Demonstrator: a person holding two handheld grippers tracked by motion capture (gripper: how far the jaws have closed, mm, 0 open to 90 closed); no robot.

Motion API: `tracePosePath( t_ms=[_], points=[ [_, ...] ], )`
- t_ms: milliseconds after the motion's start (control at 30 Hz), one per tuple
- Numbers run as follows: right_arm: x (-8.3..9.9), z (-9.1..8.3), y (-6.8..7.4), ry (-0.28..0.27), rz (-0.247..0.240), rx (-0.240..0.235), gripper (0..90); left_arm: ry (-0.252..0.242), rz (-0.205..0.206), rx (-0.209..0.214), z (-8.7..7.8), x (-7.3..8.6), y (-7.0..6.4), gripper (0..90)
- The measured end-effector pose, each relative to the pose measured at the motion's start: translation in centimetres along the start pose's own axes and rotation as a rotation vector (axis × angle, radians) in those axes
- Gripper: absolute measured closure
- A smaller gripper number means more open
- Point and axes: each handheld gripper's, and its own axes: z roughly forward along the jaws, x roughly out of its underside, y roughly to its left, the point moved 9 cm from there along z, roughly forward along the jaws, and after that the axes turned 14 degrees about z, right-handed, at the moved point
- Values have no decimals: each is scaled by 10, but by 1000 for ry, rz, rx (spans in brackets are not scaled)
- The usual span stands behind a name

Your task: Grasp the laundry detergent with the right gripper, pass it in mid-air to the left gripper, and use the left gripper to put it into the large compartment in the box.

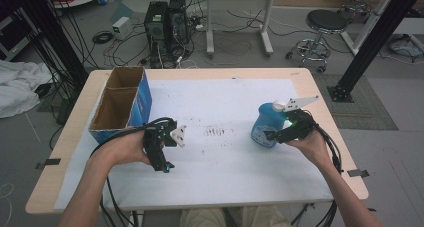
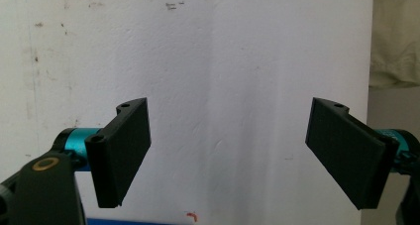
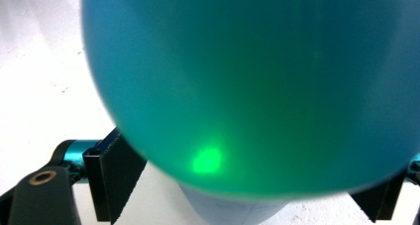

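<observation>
A blue round-bodied bottle [image 1: 266,124] with a white cap stands on the right part of the white mat [image 1: 220,162]. My right gripper [image 1: 274,135] is at its right side, jaws spread wide with the bottle between them. In the right gripper view the bottle [image 3: 247,86] is pressed up close to the camera, a black jaw at each lower corner of my right gripper [image 3: 247,190]; I cannot see either jaw squeezing it. My left gripper [image 1: 165,163] hangs over the mat's left part, open. Its own view shows my left gripper [image 2: 228,155] with bare mat between the jaws.
An open cardboard box [image 1: 120,104] with a blue side stands at the table's left rear. Dark smudges [image 1: 217,132] mark the mat's middle. Beyond the wooden table [image 1: 320,87] are computer towers [image 1: 165,22], a stool [image 1: 325,24] and cables on the floor.
</observation>
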Motion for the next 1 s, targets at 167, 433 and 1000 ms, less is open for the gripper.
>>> tracePosePath(
  t_ms=[167, 433, 1000],
  points=[
    [-1, 1, 1, -9, 3, -4, 164, 0, 0, -2, 0, 0, 1, 176],
    [-1, 2, 2, -20, -4, -20, 226, -9, -10, -4, 3, 1, -1, 176],
    [0, 5, -1, -36, 29, -32, 306, -10, -13, -4, 3, 2, -1, 176]
  ],
)
